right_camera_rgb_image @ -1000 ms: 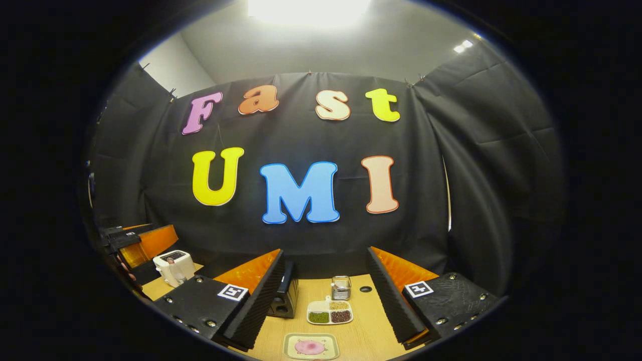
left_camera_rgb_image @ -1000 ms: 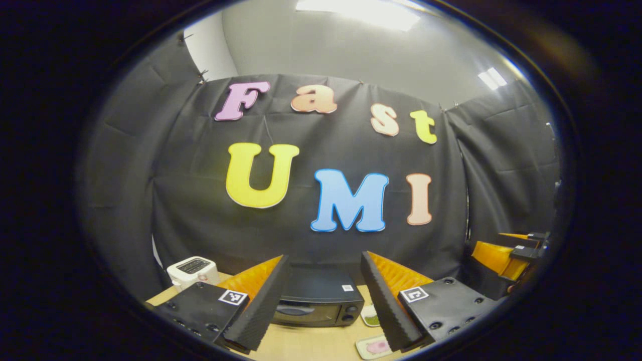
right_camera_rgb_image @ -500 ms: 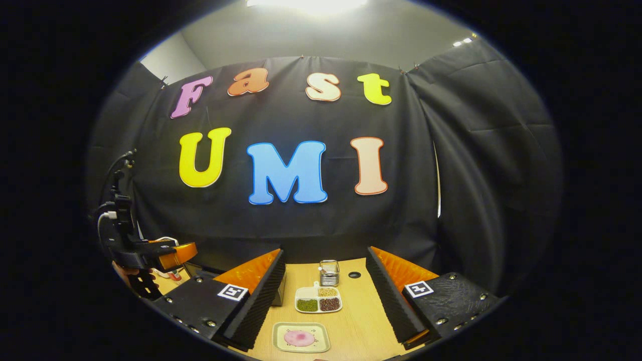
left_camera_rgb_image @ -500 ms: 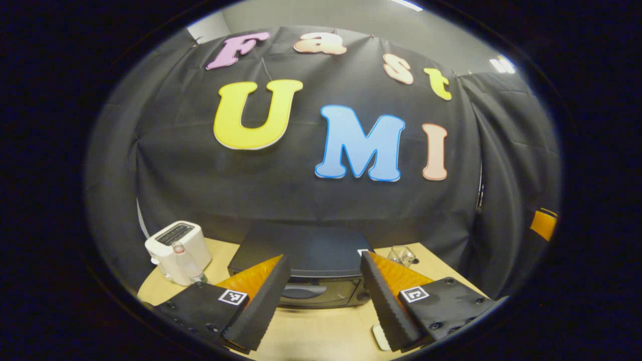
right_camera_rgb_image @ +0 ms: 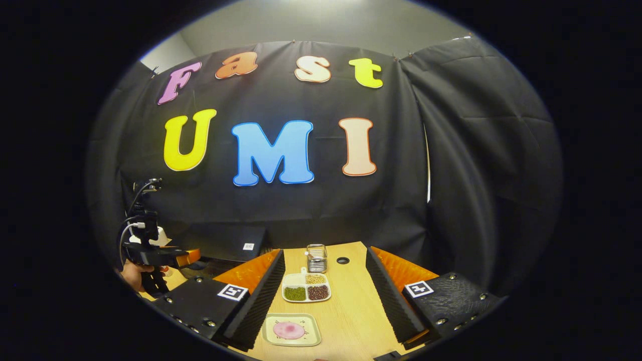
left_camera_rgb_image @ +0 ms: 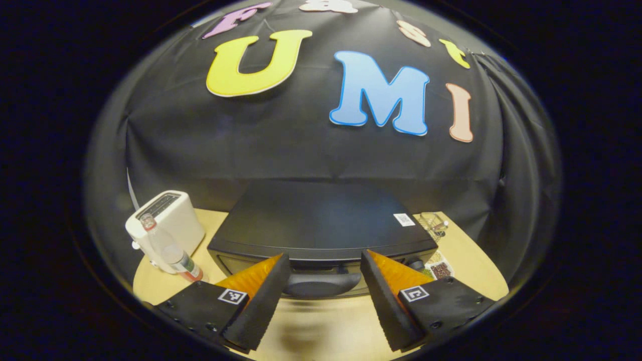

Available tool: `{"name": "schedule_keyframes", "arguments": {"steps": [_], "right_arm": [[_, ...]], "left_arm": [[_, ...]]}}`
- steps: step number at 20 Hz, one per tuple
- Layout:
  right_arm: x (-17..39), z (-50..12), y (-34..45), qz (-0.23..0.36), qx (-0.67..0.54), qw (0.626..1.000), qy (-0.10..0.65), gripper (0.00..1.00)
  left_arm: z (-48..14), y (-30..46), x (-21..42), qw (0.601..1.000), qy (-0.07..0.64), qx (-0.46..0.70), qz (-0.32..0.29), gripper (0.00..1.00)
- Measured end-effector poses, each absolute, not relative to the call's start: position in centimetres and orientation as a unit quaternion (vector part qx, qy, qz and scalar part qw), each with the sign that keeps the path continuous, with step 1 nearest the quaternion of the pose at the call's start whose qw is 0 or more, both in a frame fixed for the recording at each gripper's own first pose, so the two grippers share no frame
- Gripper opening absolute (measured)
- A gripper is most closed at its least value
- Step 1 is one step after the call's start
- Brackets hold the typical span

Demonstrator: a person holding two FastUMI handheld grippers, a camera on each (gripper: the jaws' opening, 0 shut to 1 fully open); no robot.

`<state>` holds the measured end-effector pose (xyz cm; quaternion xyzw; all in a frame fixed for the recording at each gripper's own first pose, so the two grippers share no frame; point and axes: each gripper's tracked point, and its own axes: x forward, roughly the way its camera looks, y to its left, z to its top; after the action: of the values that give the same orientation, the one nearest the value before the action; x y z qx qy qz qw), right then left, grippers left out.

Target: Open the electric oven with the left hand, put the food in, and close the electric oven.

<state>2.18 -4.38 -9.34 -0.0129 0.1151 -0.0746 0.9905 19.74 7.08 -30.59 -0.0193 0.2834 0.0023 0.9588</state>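
We have the left gripper [left_camera_rgb_image: 321, 296] spread wide, nothing between its fingers, aimed at the oven [left_camera_rgb_image: 321, 225]. The oven sits on the tabletop [left_camera_rgb_image: 326, 331] against the booth wall, door shut. Its handle [left_camera_rgb_image: 316, 286] lies straight ahead in the gap between the fingers, not yet touched as far as we can judge.

The right gripper [right_camera_rgb_image: 323, 311] is also spread and empty, hovering over the tabletop. The food, a pink piece, rests on a plate [right_camera_rgb_image: 291, 330] just below and between its fingers, with a divided dish [right_camera_rgb_image: 307, 291] of beans behind it and a small wire holder [right_camera_rgb_image: 316, 258] farther back.

Risks, as we judge them:
- The handle is a wide, rounded bar. If the fingers close on its edge rather than around it, we expect a slip when the door is pulled.
- The oven looks light and free-standing; a pull straight back rather than down along the hinge arc could drag the whole body forward.
- A toaster [left_camera_rgb_image: 165, 225] and a bottle [left_camera_rgb_image: 168, 250] stand just left of the oven. A wide sweep of the left gripper could tip the bottle.
- The door, once dropped, may reach toward the dish near the oven's right corner. The clearance can't be judged from here.
- Plate and dish lie near each other, so a careless reach by the right gripper could nudge the dish.
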Motion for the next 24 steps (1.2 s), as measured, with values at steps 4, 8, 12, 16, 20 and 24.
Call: {"name": "schedule_keyframes", "arguments": {"steps": [4, 8, 12, 16, 20, 24], "right_arm": [[2.2, -9.7, -4.7, -0.081, -0.017, 0.989, 0.123, 0.98], [2.2, -9.6, -4.7, -0.085, -0.014, 0.989, 0.120, 0.98], [2.0, -9.2, -4.4, -0.080, -0.012, 0.990, 0.113, 0.98], [1.5, -9.0, -4.1, -0.075, -0.009, 0.991, 0.106, 0.98], [1.1, -8.8, -4.0, -0.070, -0.006, 0.992, 0.105, 0.98], [0.6, -8.8, -4.2, -0.069, -0.008, 0.992, 0.106, 0.98]], "left_arm": [[-32.8, 7.5, 20.4, 0.952, 0.304, -0.012, 0.011, 0.97], [-32.8, 7.3, 20.2, 0.956, 0.292, 0.030, 0.010, 0.95], [-33.0, 7.3, 19.1, 0.953, 0.301, 0.020, 0.014, 0.95], [-33.4, 6.9, 16.3, 0.950, 0.310, 0.018, 0.012, 0.95], [-34.5, 6.6, 13.8, 0.946, 0.322, 0.023, 0.014, 0.94], [-35.3, 6.5, 12.0, 0.943, 0.331, 0.019, 0.019, 0.99]]}}
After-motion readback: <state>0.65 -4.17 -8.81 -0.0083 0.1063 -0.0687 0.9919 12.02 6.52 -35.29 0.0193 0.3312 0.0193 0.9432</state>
